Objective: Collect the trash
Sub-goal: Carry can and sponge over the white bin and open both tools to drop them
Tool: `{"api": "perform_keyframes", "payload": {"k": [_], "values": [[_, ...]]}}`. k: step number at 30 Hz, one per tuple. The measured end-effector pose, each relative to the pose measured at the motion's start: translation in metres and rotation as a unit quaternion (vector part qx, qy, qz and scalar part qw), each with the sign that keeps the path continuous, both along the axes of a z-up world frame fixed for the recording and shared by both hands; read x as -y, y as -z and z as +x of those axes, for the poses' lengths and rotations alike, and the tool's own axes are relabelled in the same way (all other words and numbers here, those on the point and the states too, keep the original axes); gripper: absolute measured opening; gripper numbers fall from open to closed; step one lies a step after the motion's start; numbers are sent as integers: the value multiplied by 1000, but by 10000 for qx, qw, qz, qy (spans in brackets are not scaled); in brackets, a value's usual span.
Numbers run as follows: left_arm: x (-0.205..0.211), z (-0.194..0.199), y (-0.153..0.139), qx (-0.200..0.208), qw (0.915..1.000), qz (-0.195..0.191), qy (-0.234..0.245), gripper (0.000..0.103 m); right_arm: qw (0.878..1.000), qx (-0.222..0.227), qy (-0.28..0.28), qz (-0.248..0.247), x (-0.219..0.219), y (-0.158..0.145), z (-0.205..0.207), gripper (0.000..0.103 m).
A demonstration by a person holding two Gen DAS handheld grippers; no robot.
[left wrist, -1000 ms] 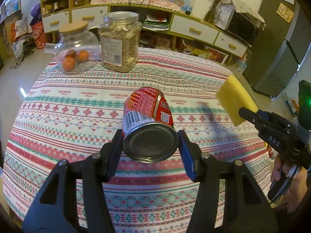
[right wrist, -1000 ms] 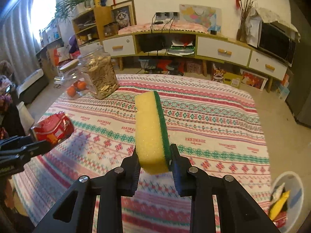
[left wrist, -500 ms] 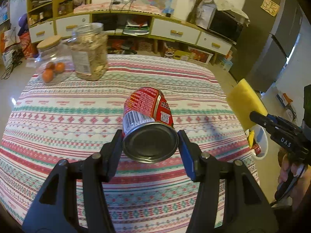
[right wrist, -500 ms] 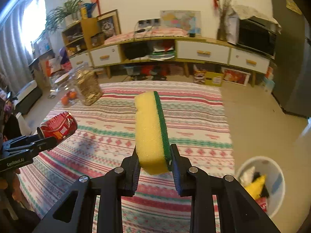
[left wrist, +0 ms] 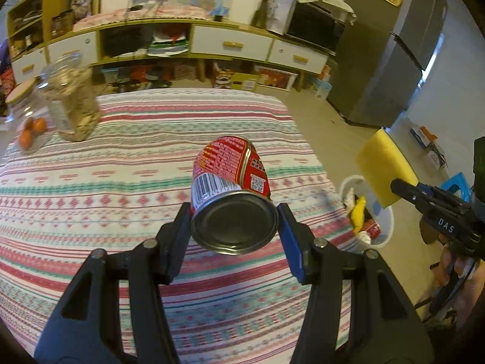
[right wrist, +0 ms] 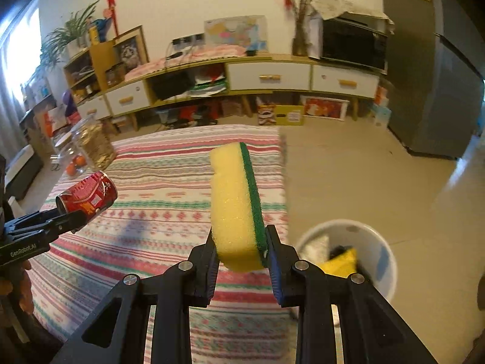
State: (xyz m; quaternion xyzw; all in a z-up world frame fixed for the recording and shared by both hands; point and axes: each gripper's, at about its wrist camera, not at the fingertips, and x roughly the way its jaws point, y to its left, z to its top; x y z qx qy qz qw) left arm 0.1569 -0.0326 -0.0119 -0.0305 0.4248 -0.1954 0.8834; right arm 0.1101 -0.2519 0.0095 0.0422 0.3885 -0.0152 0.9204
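Observation:
My left gripper (left wrist: 234, 227) is shut on a red tin can (left wrist: 232, 179), held on its side above the striped tablecloth (left wrist: 121, 182), its metal end facing the camera. In the right wrist view the can (right wrist: 88, 195) and the left gripper (right wrist: 65, 220) show at the left. My right gripper (right wrist: 241, 253) is shut on a yellow sponge with a green scouring side (right wrist: 235, 206), held upright past the table's right edge. The sponge (left wrist: 385, 170) and right gripper (left wrist: 403, 186) appear at the right of the left wrist view. A white bin (right wrist: 385, 251) with trash stands on the floor below.
A tall jar of snacks (left wrist: 71, 106) and a lidded glass jar with orange fruit (left wrist: 28, 124) stand at the table's far left. A long low cabinet (right wrist: 272, 75) lines the back wall. A grey fridge (left wrist: 394, 69) stands at the right. A hand (left wrist: 457, 270) holds the right gripper.
Both grippers have swung to the right with the can and the sponge still held. The white bin has come into view beside the table, and the jars have slid to the left.

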Motion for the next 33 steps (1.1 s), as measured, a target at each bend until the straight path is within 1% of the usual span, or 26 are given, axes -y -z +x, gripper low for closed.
{"api": "perform_keyframes", "payload": {"k": [5,12,18,23,30,33], "values": [[40,-3,3,-32,9996,-43,286,57,9996,-51,271,43,30,0,-16,29],[97,-9,14,-109,9970,-19,771,57,9981,-151,596,69,69,4,-38,29],[146,-13,29,-231,9920,7,1240,57,9948,-293,959,197,105,12,-53,29],[182,-16,43,-347,9875,-38,1540,57,9924,-443,1104,303,126,22,-64,29],[220,-19,60,-379,9821,11,1844,57,9898,-654,1230,291,145,34,-74,29],[229,-17,68,-470,9773,-16,2065,57,9889,-701,1277,295,151,37,-76,29]]}}
